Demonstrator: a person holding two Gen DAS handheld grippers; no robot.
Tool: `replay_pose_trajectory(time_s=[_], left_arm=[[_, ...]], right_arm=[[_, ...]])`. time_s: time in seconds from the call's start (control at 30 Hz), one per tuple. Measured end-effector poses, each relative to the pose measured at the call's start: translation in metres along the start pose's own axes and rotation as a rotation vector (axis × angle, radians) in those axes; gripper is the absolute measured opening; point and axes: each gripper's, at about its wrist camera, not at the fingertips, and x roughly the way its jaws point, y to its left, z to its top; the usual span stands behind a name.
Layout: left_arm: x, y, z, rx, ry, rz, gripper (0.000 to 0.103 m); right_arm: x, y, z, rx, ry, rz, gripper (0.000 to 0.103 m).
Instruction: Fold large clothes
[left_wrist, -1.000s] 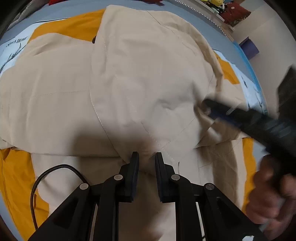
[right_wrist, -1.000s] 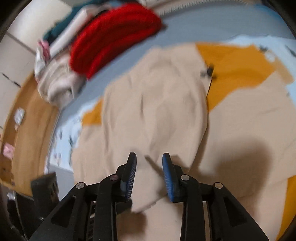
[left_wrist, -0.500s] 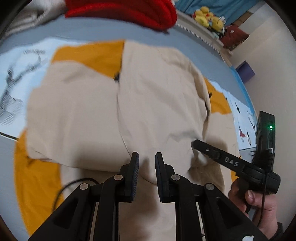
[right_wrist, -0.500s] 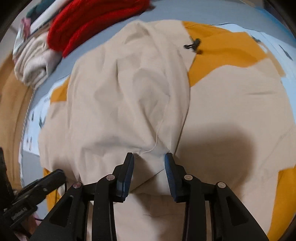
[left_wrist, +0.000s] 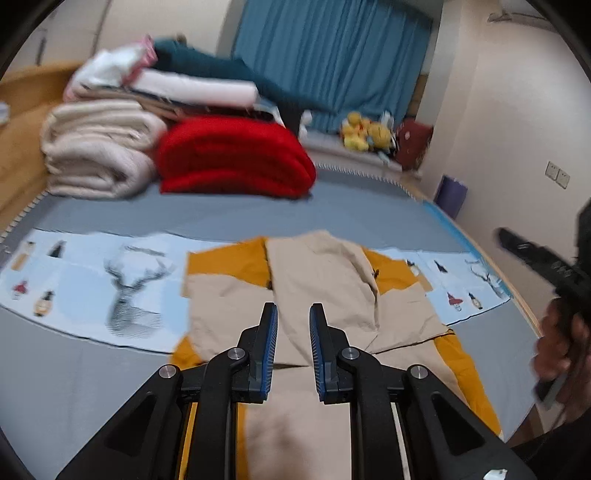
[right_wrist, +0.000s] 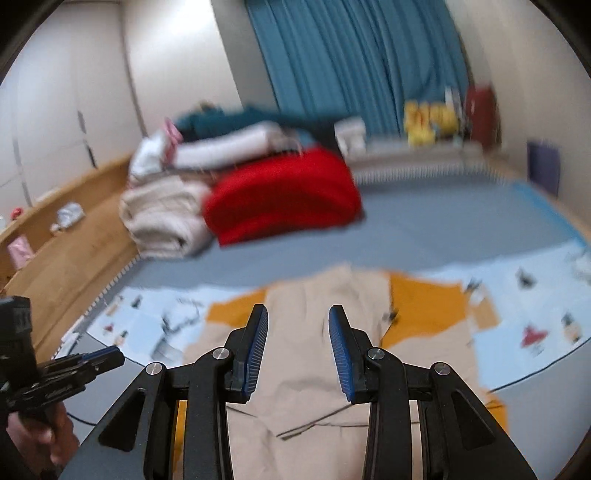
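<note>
Beige and mustard jacket (left_wrist: 325, 291) lies flat on the bed (left_wrist: 221, 218), partly over a pale blue printed sheet (left_wrist: 92, 288), with 1 beige panel folded across its middle. Both grippers hang above it, touching nothing. Left gripper (left_wrist: 291, 343) has its jaws narrowly parted with nothing between them; right gripper (right_wrist: 297, 347) stands a little wider, its jaws having just been opening, also empty. Red blanket (left_wrist: 232, 155) and cream bedding (left_wrist: 96, 147) are stacked beyond, near teal curtains (left_wrist: 332, 55).
</note>
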Motion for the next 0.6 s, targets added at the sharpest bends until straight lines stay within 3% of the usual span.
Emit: replay_pose_trajectory(time_s=[0.13, 0.27, 0.47, 0.5, 0.53, 0.6], left_arm=[[-0.071, 0.016, -0.026, -0.066, -0.042, 0.01, 0.015], [-0.117, 0.028, -0.072, -0.073, -0.016, 0.029, 0.015], [-0.131, 0.051, -0.137, -0.123, 0.067, 0.082, 0.015], [-0.127, 0.056, -0.148, -0.142, 0.094, 0.089, 0.014], [-0.117, 0.062, -0.16, -0.173, 0.164, 0.107, 0.013], [-0.11, 0.066, -0.17, -0.213, 0.217, 0.089, 0.012]], right_arm=[[-0.099, -0.01, 0.001, 0.033, -0.069, -0.05, 0.036], [-0.18, -0.031, -0.029, 0.055, -0.048, -0.123, 0.036], [-0.256, -0.087, -0.111, 0.162, 0.002, -0.28, 0.033], [-0.258, -0.096, -0.124, 0.167, 0.021, -0.304, 0.028], [-0.262, -0.104, -0.137, 0.171, 0.036, -0.333, 0.026], [-0.266, -0.122, -0.158, 0.217, 0.084, -0.364, 0.026]])
